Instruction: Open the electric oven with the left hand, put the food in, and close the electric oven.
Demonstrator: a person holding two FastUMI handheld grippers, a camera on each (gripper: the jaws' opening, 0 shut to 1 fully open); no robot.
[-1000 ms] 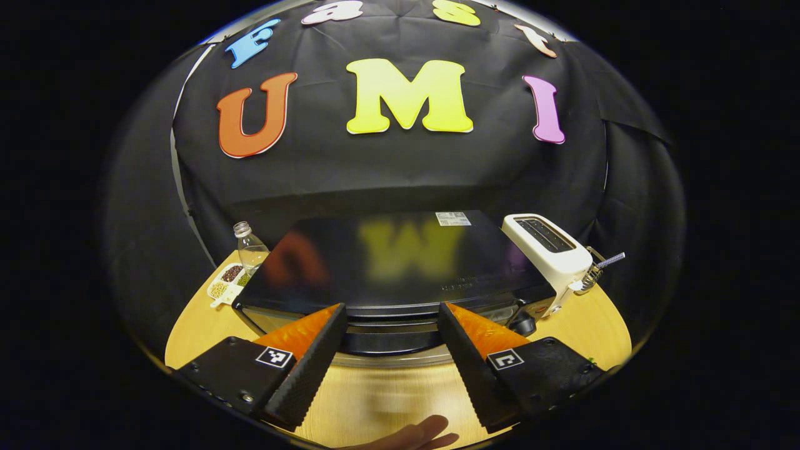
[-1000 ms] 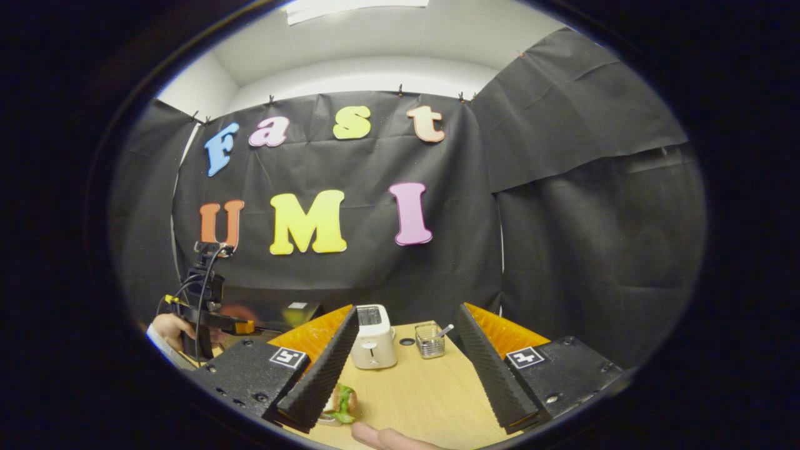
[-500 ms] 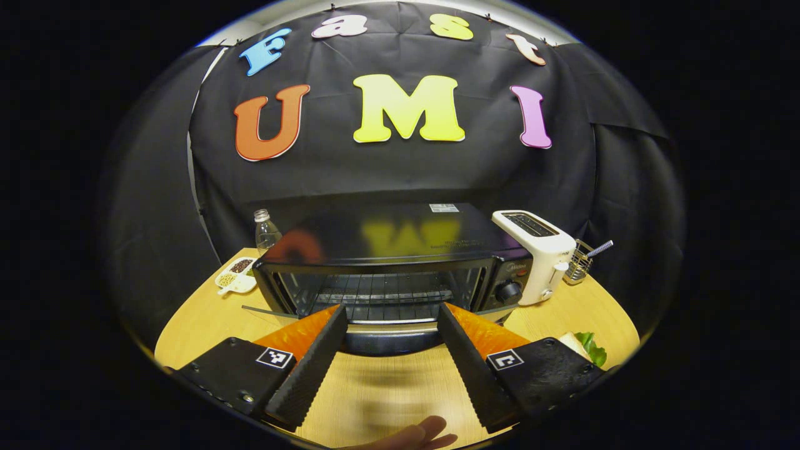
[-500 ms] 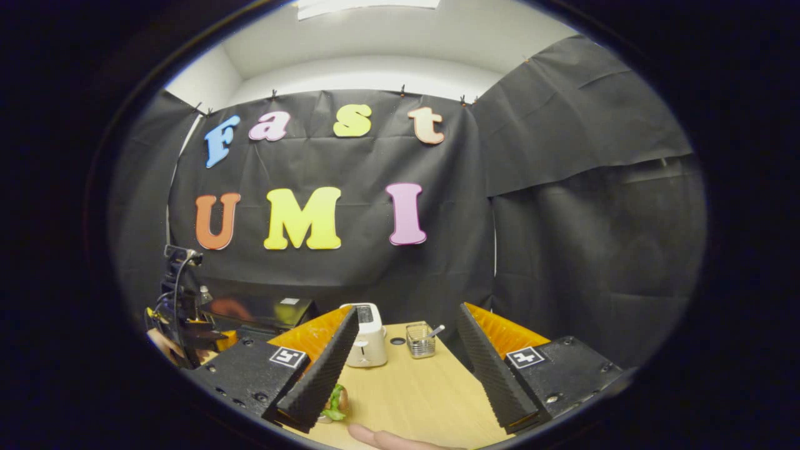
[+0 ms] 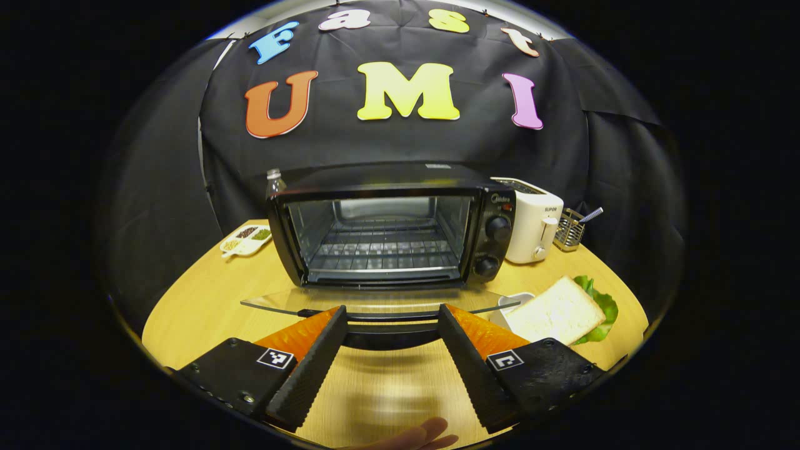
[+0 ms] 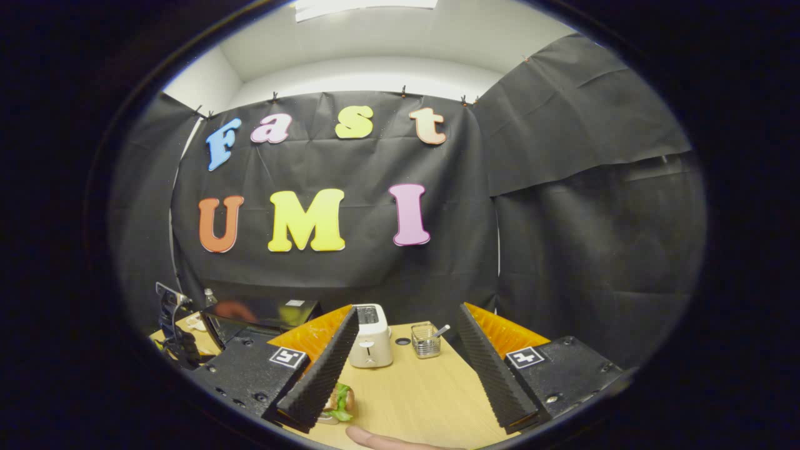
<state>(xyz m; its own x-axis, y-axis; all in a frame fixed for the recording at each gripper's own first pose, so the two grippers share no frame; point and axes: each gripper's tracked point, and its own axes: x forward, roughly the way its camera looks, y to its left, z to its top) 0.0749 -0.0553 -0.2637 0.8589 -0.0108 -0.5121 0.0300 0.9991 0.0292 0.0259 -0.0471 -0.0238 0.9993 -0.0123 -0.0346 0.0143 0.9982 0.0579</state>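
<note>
Left gripper view: black electric oven [image 5: 390,225] on round wooden table [image 5: 206,294], glass door [image 5: 375,303] folded down flat, left gripper [image 5: 390,350] spread wide around its handle, white-bread lettuce sandwich [image 5: 559,310] right; right gripper [image 6: 403,369] likewise apart.

A white toaster [image 5: 531,228] stands upright on the wooden surface [image 5: 200,300]. A wire basket [image 5: 567,230] holding a utensil sits just beside it. A divided dish [image 5: 245,240] of dry grains lies near a clear bottle [image 5: 273,182] at the surface's far side.
</note>
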